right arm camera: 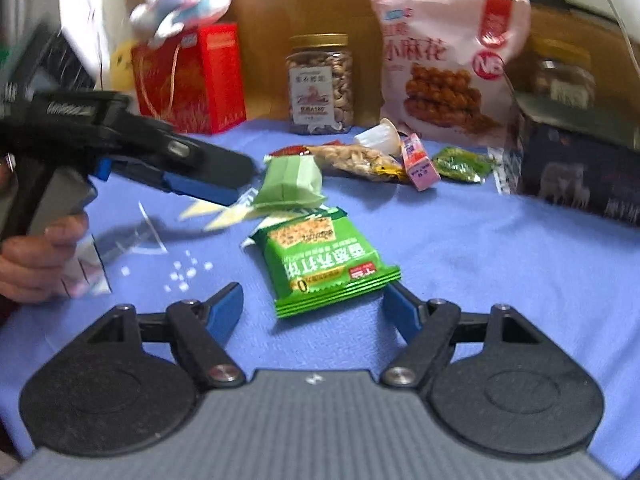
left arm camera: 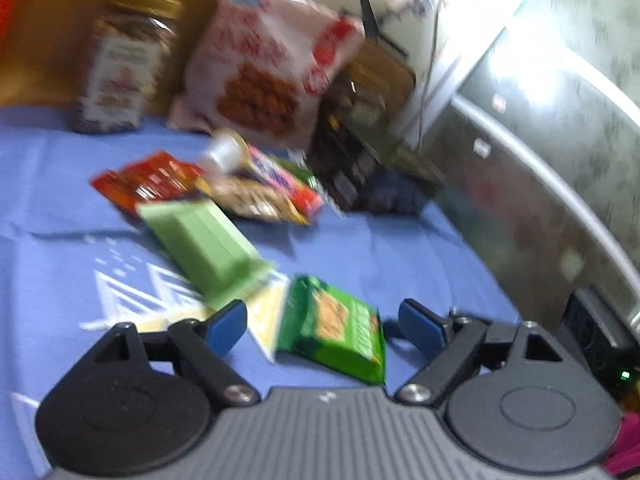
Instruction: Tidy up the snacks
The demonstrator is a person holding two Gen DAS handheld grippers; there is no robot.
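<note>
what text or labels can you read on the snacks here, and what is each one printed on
"小麻花" on the pink snack bag.
"香葱苏打饼", upside down to the right wrist camera, on the green cracker packet.
"0" in a small yellow circle, on that same packet.
Jar of nuts: the label has characters too small to read.
Red gift box, small pink carton and dark box: print too blurred to read.
Left wrist view: everything blurred, nothing legible.

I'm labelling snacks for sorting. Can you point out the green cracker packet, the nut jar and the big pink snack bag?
green cracker packet (right arm camera: 326, 258): right wrist view, middle of its front.
nut jar (right arm camera: 320, 88): right wrist view, its label.
big pink snack bag (right arm camera: 444, 68): right wrist view, printed front.
</note>
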